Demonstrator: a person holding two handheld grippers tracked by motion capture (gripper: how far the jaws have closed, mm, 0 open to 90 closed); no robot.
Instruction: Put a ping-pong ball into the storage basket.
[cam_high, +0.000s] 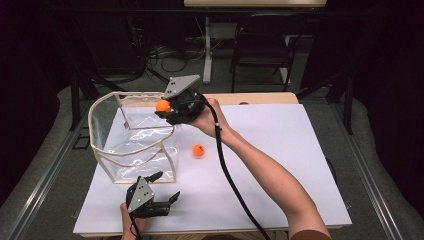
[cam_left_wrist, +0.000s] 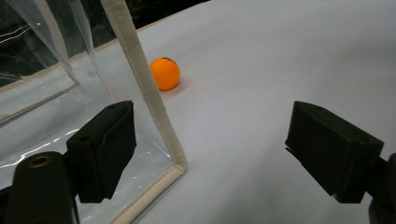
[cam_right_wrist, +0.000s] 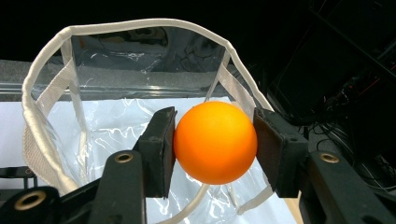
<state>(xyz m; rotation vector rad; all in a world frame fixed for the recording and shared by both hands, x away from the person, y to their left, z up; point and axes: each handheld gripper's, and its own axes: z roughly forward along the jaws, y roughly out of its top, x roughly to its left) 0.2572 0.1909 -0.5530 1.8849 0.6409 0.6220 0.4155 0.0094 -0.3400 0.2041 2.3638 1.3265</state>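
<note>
My right gripper is shut on an orange ball, which it holds above the right rim of a clear plastic bag with white trim. Both pads press the ball's sides. A second orange ball lies on the white board just right of the bag. My left gripper rests open near the board's front edge, its jaws set on either side of the bag's near corner, gripping nothing.
The white board covers a wooden table and has free room to the right. Beyond the table stand a dark chair and a table leg with cables on the floor. A black cable trails along the right forearm.
</note>
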